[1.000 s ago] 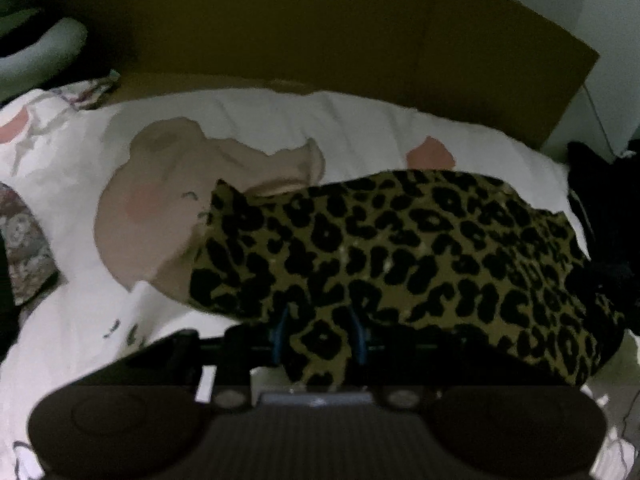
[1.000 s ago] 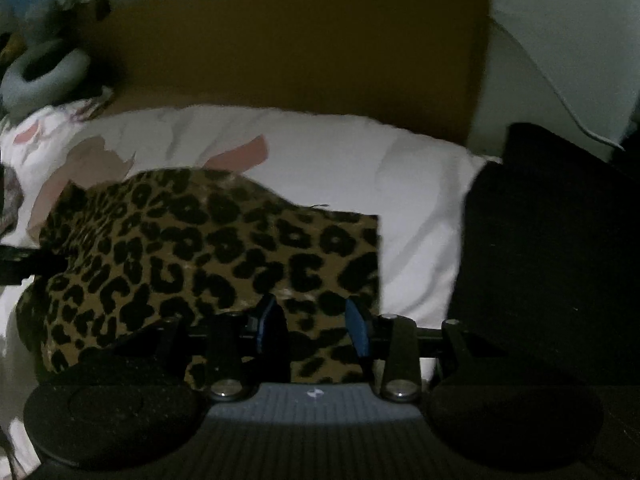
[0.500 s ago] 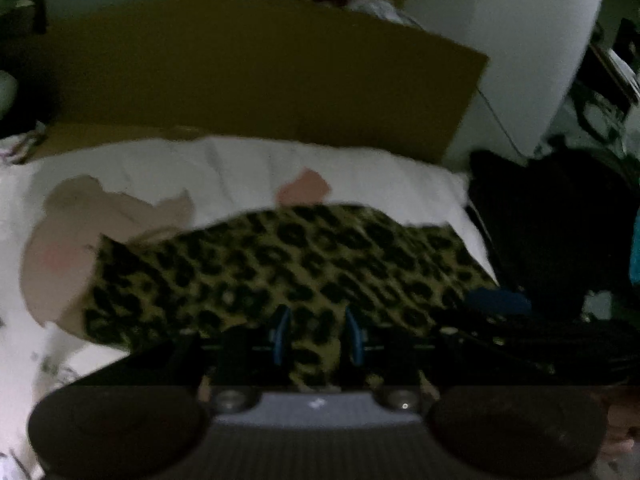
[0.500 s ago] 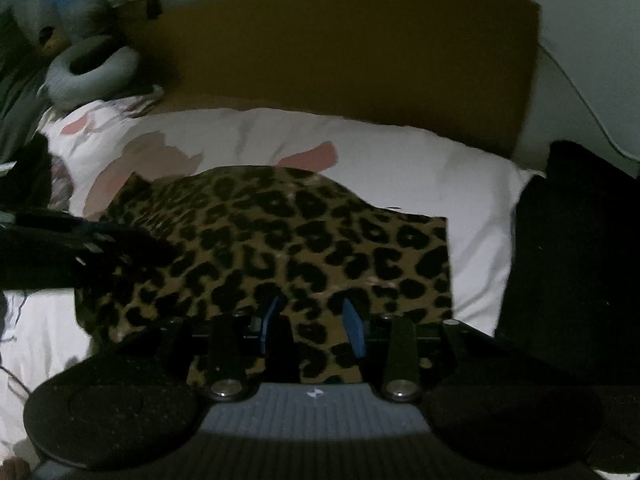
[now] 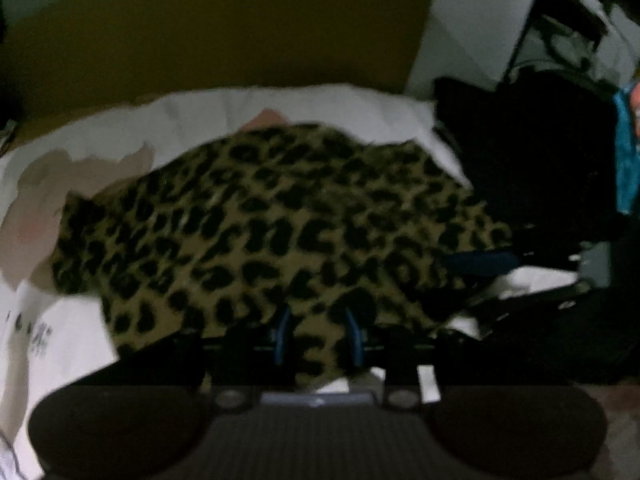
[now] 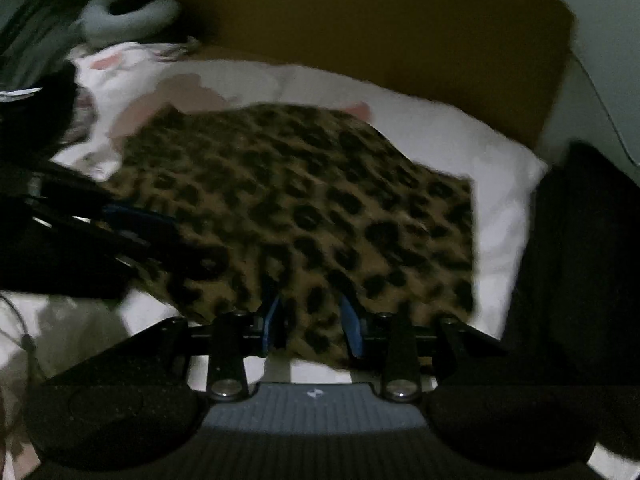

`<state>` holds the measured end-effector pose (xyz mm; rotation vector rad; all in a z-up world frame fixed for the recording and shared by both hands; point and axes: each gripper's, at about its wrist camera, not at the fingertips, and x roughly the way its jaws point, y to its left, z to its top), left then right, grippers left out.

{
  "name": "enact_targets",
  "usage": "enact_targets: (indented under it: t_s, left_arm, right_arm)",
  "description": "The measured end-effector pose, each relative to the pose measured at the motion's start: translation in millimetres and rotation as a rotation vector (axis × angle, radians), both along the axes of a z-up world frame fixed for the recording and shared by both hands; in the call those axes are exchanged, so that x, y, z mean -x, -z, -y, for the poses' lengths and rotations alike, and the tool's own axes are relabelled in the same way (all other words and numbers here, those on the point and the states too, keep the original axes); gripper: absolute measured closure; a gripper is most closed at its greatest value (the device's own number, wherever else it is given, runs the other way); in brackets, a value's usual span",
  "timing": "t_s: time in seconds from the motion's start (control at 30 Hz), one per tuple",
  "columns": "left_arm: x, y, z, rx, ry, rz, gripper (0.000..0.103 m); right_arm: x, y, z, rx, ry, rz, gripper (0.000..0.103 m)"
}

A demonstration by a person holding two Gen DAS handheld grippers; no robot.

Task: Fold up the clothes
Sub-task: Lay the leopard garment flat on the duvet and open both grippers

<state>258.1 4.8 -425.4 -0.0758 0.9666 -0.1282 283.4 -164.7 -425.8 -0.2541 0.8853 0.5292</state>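
A leopard-print garment [image 5: 280, 224] lies spread on a white bed cover with pink cartoon prints [image 5: 100, 128]. My left gripper [image 5: 318, 334] is shut on the garment's near edge; cloth bunches between its blue pads. My right gripper [image 6: 310, 328] is shut on the near edge as well, and the garment [image 6: 304, 208] stretches away from it. Each gripper shows in the other's view: the right one at the garment's right side [image 5: 480, 262], the left one at its left side [image 6: 136, 216]. Both views are blurred.
A brown cardboard sheet [image 5: 224, 28] stands behind the bed. A black cloth pile [image 5: 520, 152] lies to the right, also in the right wrist view [image 6: 584, 248]. A pale blue neck pillow [image 6: 128, 12] sits at the far left. A teal item [image 5: 626, 152] is at the right edge.
Both grippers have moved toward each other while holding the garment. Its near edge has lifted and the cloth bunches up between them. Each gripper has come into the other's view.
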Motion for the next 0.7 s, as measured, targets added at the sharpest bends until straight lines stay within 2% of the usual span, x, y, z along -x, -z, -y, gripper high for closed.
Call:
enact_targets:
  t_s: [0.4,0.53,0.7]
  left_arm:
    - [22,5,-57,-0.029,-0.156,-0.046,0.075]
    - [34,-2,-64,-0.03,-0.182,-0.032,0.076]
    - [45,-4,-63,-0.024,-0.187,-0.045,0.077]
  right_arm:
    - [0,2,46,0.027,0.148,-0.012,0.064]
    - [5,-10,43,-0.009,0.143,0.011,0.064]
    - [10,-15,17,-0.022,0.058,0.037,0.064]
